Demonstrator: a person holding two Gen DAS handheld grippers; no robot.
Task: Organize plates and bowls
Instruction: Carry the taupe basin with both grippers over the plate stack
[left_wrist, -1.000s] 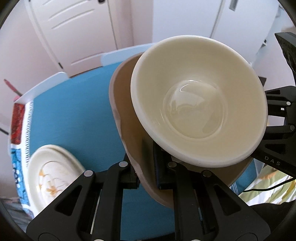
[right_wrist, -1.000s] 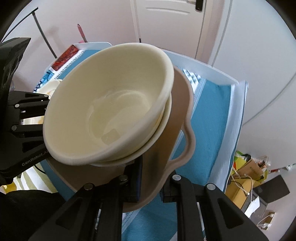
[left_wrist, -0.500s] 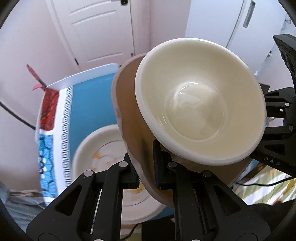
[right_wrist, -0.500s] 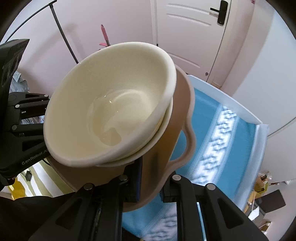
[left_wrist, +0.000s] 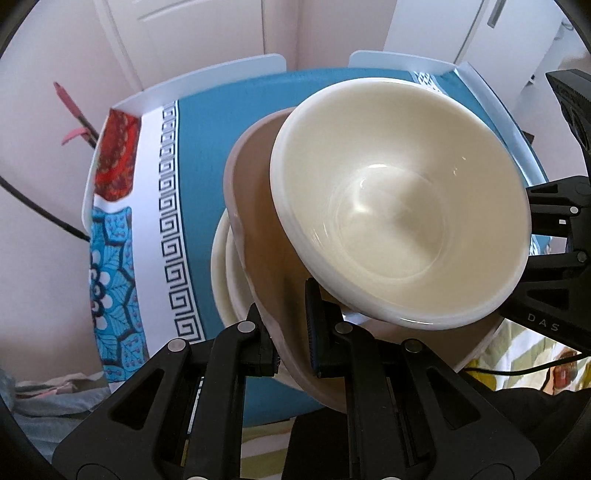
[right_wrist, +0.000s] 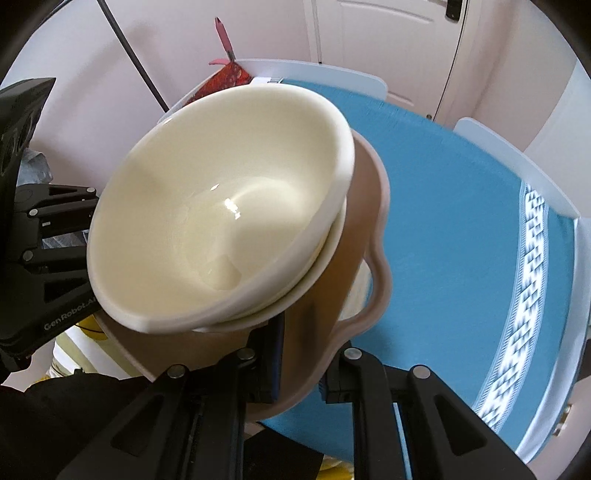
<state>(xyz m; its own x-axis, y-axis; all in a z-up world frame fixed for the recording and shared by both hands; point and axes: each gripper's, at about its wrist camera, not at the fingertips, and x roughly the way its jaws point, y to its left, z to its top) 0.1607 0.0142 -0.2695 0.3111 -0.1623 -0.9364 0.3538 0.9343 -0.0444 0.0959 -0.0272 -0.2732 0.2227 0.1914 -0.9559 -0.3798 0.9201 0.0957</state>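
My left gripper (left_wrist: 291, 332) and my right gripper (right_wrist: 301, 360) are each shut on opposite rims of a brown plate (left_wrist: 266, 229) with a wavy edge, which also shows in the right wrist view (right_wrist: 365, 206). Cream bowls (left_wrist: 399, 214) sit nested on it, seen again in the right wrist view (right_wrist: 221, 221). The stack is held tilted above a cream plate (left_wrist: 221, 273) that lies on the table; only its left edge shows. Each gripper appears at the side of the other's view.
The table has a blue patterned cloth (left_wrist: 199, 147), also in the right wrist view (right_wrist: 454, 229), with a white raised rim (right_wrist: 517, 158). A red patch (left_wrist: 116, 158) lies at its left end. White doors and pink walls stand behind.
Both grippers have carried the plate and bowls leftward over the table; the cream plate below has slid from the lower left of the left wrist view to under the stack.
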